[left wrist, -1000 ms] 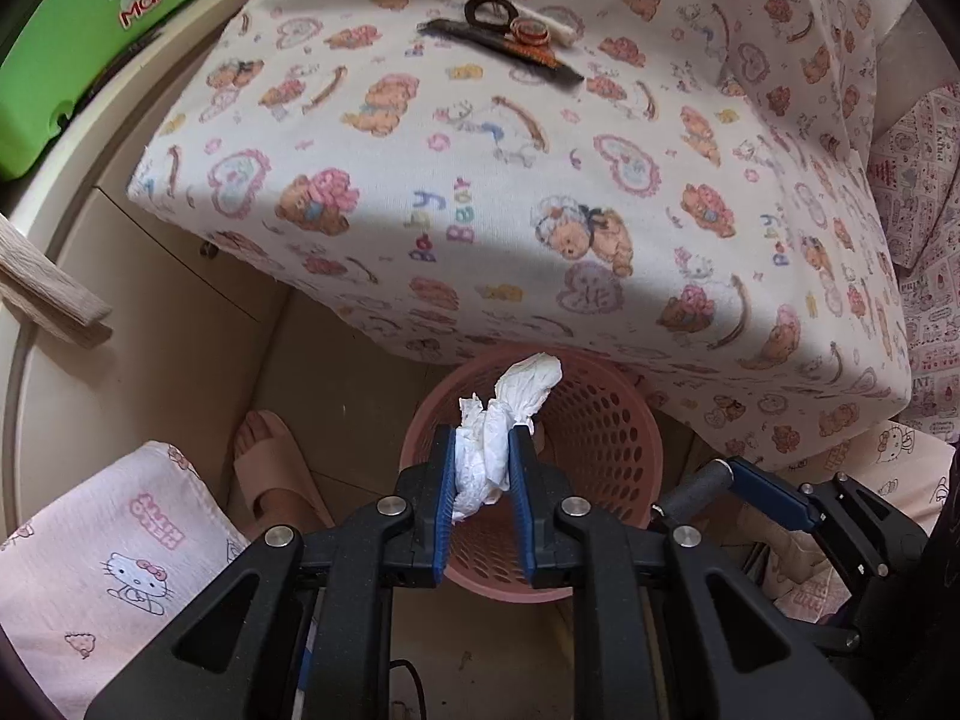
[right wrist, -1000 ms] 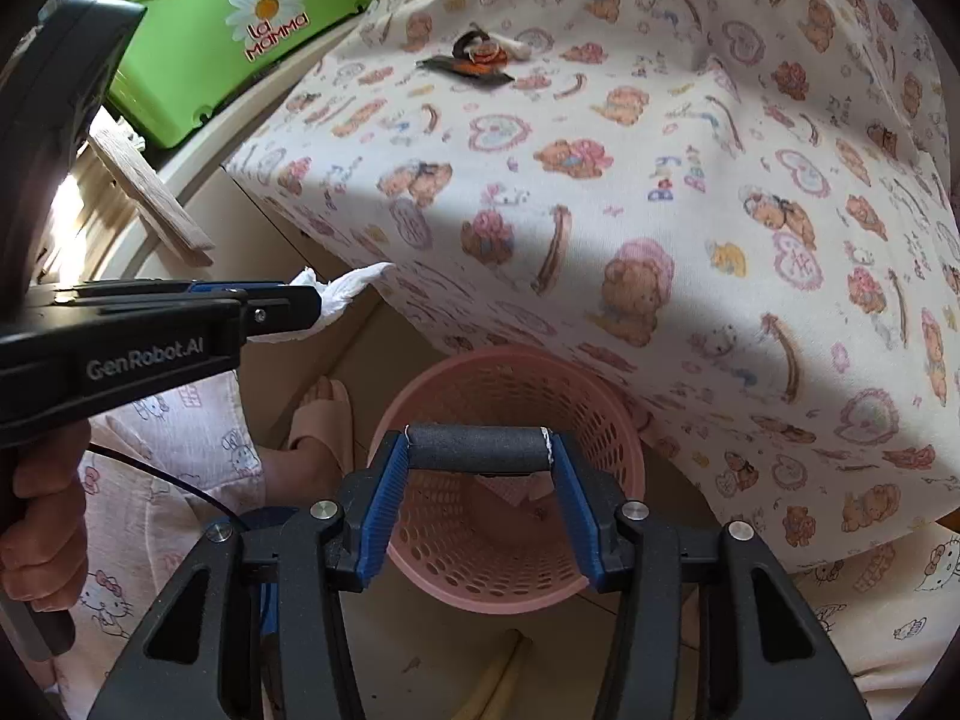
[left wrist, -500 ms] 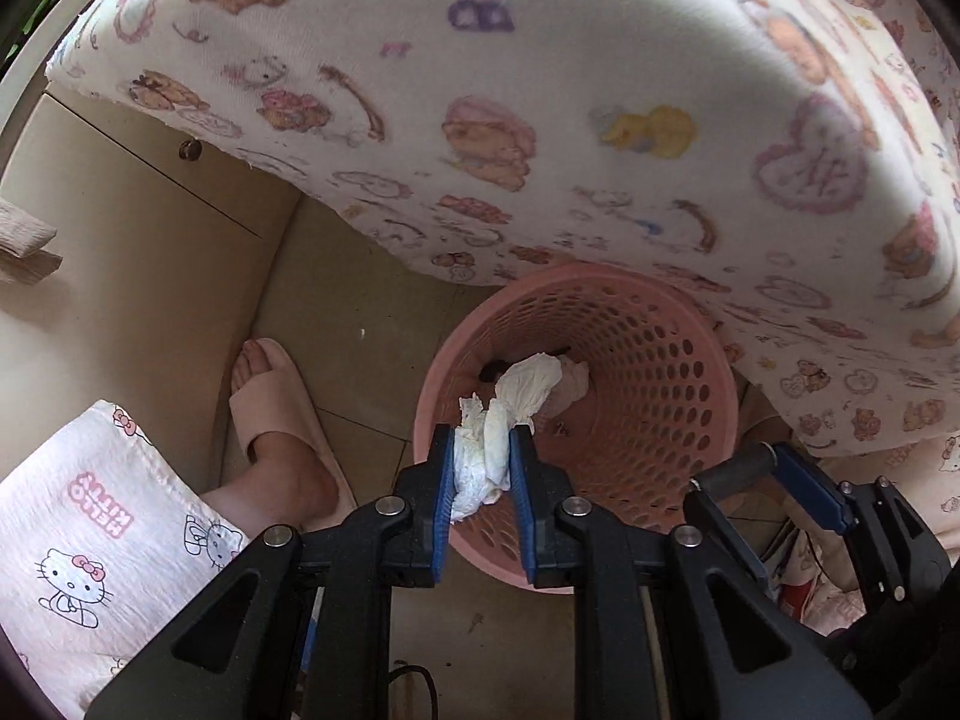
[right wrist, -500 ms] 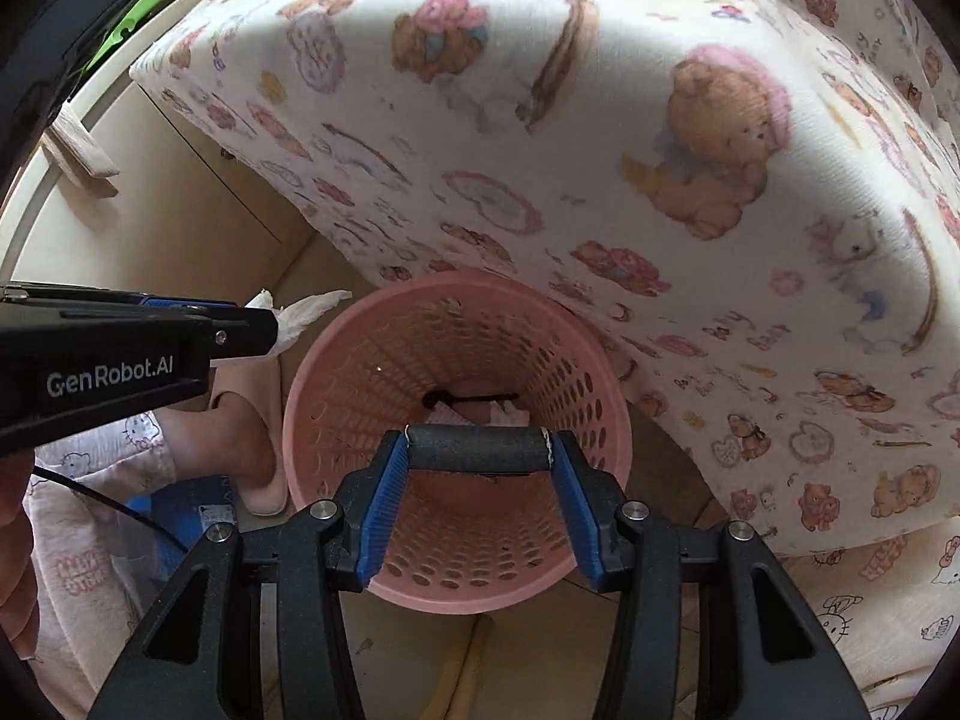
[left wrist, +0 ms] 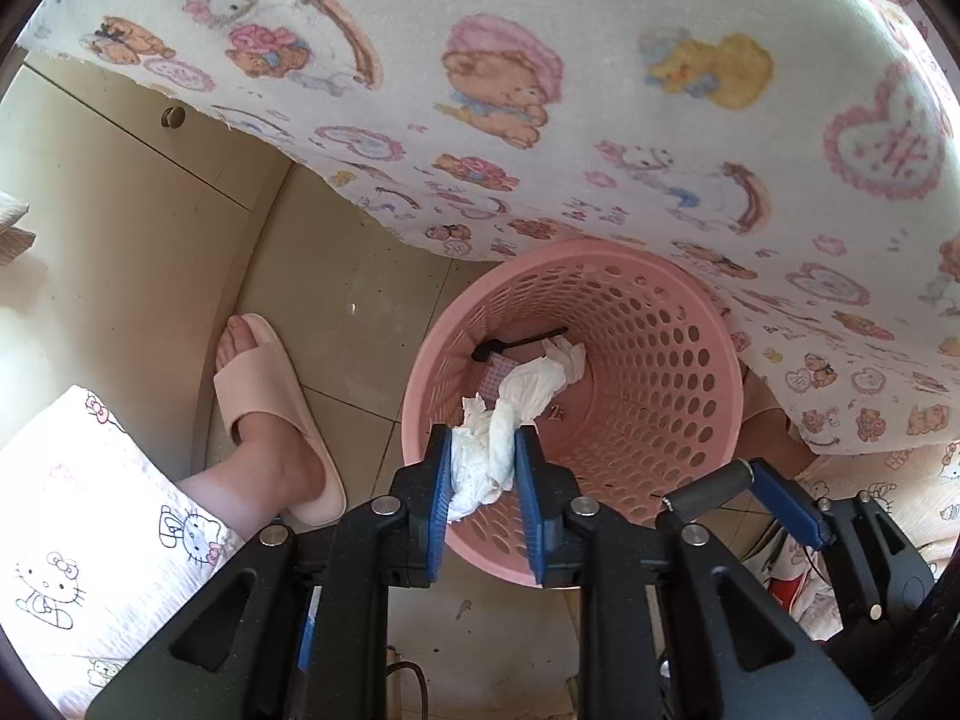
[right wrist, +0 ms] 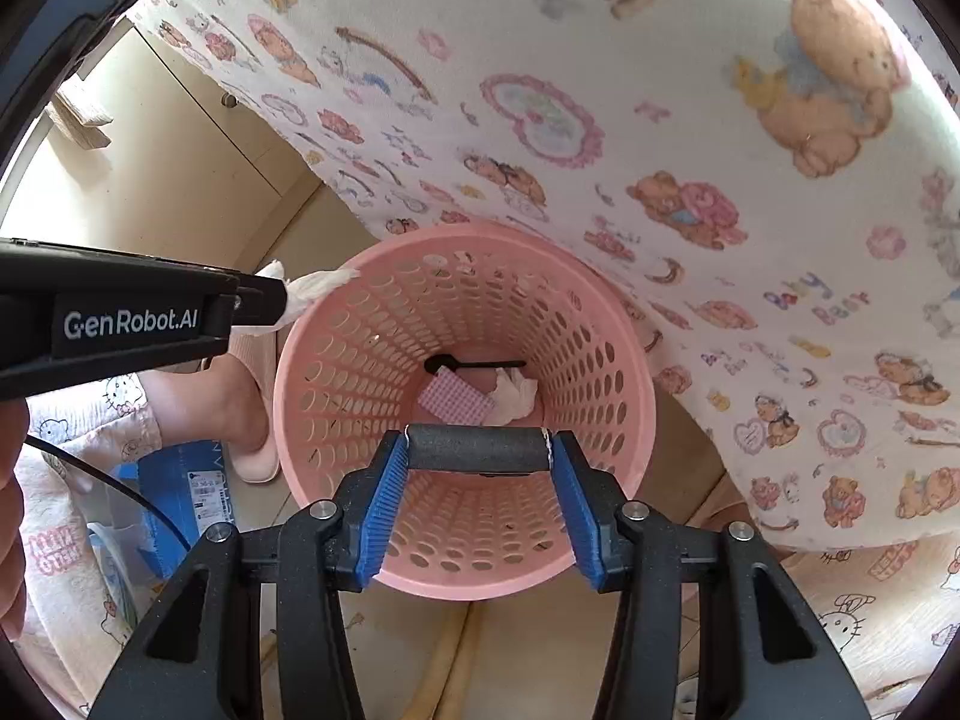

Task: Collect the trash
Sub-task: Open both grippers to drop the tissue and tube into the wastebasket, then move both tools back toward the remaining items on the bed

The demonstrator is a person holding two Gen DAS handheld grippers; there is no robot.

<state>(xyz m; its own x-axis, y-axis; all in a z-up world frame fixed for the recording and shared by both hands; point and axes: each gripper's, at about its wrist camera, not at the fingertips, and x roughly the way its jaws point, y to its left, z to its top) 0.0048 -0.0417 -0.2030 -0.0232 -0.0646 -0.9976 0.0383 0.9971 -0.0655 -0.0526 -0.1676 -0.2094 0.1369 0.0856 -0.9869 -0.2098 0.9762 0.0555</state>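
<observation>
My left gripper (left wrist: 483, 450) is shut on a crumpled white tissue (left wrist: 510, 414) and holds it over the near left rim of the pink perforated basket (left wrist: 660, 360). From the right wrist view that tissue (right wrist: 312, 291) pokes over the basket's left rim (right wrist: 288, 360). My right gripper (right wrist: 478, 450) is shut on a dark grey cylinder (right wrist: 478, 449), held crosswise above the basket's mouth; it also shows in the left wrist view (left wrist: 708, 489). Inside the basket lie a pink checked piece (right wrist: 453, 402), a white tissue (right wrist: 516, 396) and a thin black item (right wrist: 474, 365).
A teddy-bear patterned cloth (left wrist: 540, 90) hangs over the basket's far side. A foot in a pink slipper (left wrist: 270, 414) stands left of the basket on the tiled floor. A cream cabinet (left wrist: 120, 210) is at the left. A blue box (right wrist: 186, 504) sits low left.
Both grippers have moved down and closer to the basket, which now fills more of each view. The tissue and the cylinder remain gripped.
</observation>
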